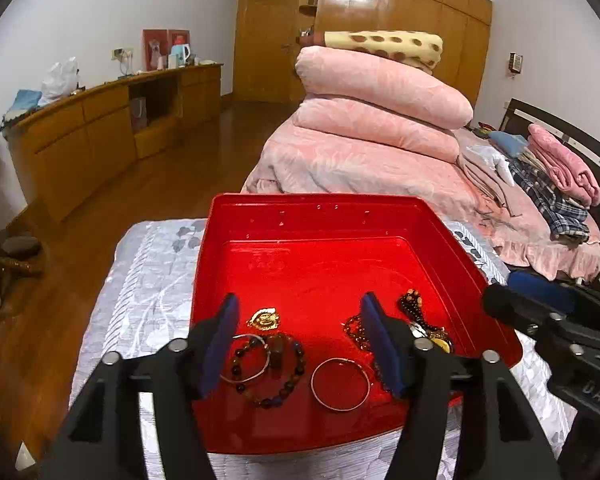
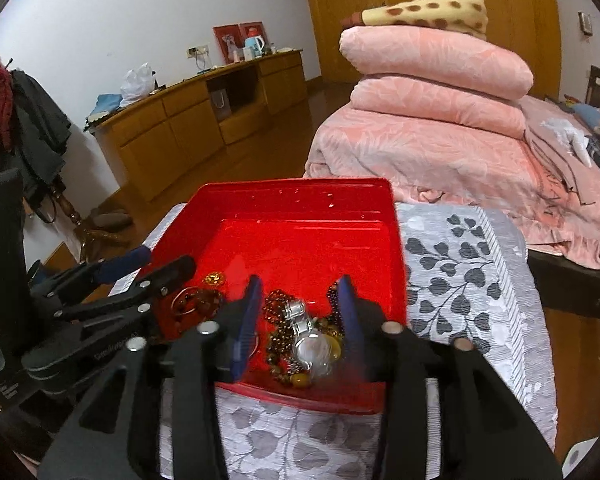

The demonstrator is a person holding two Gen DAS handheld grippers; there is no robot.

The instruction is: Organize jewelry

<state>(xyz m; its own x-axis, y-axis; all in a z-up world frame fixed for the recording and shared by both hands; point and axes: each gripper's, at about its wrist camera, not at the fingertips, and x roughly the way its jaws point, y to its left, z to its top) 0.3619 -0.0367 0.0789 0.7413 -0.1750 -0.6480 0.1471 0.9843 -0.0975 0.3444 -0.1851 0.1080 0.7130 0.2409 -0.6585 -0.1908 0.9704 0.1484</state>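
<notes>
Red tray [image 1: 320,216] sits on a grey leaf-print padded surface; jewelry all bunched at the tray's near edge, far half bare.

Left to right in the left wrist view: left gripper [image 1: 300,340] wide, holding nothing, poised over the beaded bracelet [image 1: 288,380], with a thin silver bangle [image 1: 256,376] overlapping it. Gold pendant [image 1: 263,317] just behind. Second silver bangle [image 1: 340,384] lies apart, flat. Dark bead strands [image 1: 412,304] tangled toward the near right corner.

Right gripper [image 2: 300,312] wide, empty, straddling the silver watch [image 2: 314,346], which lies atop the bead heap.

Judgement: sorting barely begun; pick stage. Next calls for closing on one piece without snagging neighbours.
</notes>
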